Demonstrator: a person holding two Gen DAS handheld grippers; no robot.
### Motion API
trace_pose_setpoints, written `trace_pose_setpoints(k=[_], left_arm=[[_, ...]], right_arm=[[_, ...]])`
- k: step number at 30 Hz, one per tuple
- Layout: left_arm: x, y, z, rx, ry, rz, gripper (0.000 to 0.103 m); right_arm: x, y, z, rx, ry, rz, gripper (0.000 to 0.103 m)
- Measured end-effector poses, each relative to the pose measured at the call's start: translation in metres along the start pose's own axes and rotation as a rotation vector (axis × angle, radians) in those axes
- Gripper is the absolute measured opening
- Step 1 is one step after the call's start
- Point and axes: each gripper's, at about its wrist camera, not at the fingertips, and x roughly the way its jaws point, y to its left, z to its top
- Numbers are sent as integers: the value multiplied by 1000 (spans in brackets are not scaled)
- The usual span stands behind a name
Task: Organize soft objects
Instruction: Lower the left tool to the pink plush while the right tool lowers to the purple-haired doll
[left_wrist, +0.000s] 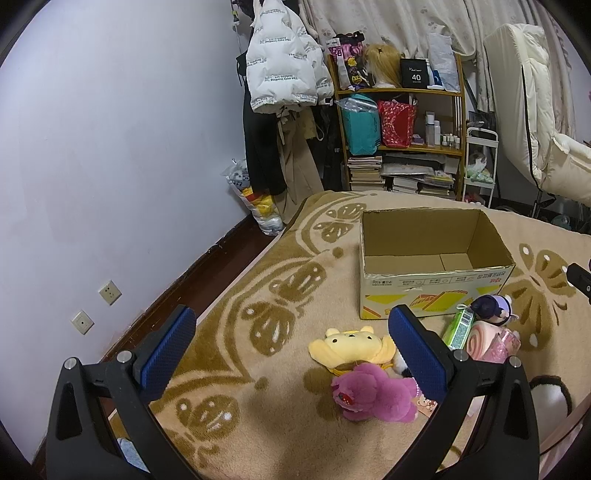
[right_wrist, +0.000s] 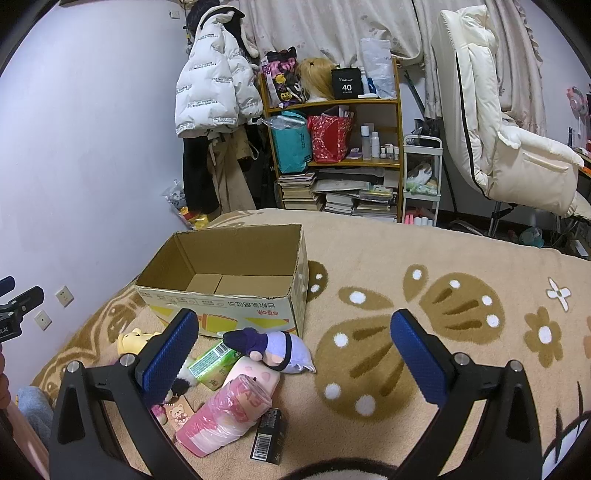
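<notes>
We judge the task as not yet begun: the cardboard box (left_wrist: 436, 258) in the centre right of the left wrist view shows a bare floor, and every soft item lies on the beige blanket (right_wrist: 406, 258) in front of it. Left to do: all of them. The left gripper (left_wrist: 291, 350) is released, jaws wide apart, holding nothing. The yellow plush (left_wrist: 347, 345) and the magenta plush (left_wrist: 373, 393) lie touching each other at lower centre, between and just beyond its fingers. The right gripper (right_wrist: 293, 354) is likewise released and empty. In its view the purple doll (right_wrist: 269, 347) lies at centre, against the box front, with the pink roll (right_wrist: 225, 417) and green packet (right_wrist: 212, 363) lower left, near the left finger
</notes>
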Motion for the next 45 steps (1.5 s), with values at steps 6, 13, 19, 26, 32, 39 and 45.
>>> trace_pose_setpoints(k=[6, 13, 19, 26, 32, 39, 45], left_arm=[[0, 0, -1, 3, -1, 0, 103], [1, -1, -2, 0, 11, 4, 103], [9, 3, 3, -22, 63, -11, 103], [31, 2, 10, -43, 153, -40, 103], [53, -8, 13, -51, 232, -82, 103], [82, -11, 11, -98, 342, -98, 103], [105, -18, 0, -105, 420, -106, 103]], right_arm=[[0, 0, 0, 1, 0, 1, 103], [-1, 0, 2, -3, 3, 0, 103], [13, 7, -10, -27, 26, 15, 103], [29, 14, -9, -34, 74, 36, 103], [50, 16, -7, -22, 134, 55, 103], [73, 21, -9, -27, 197, 67, 103], [94, 26, -12, -45, 248, 74, 103]])
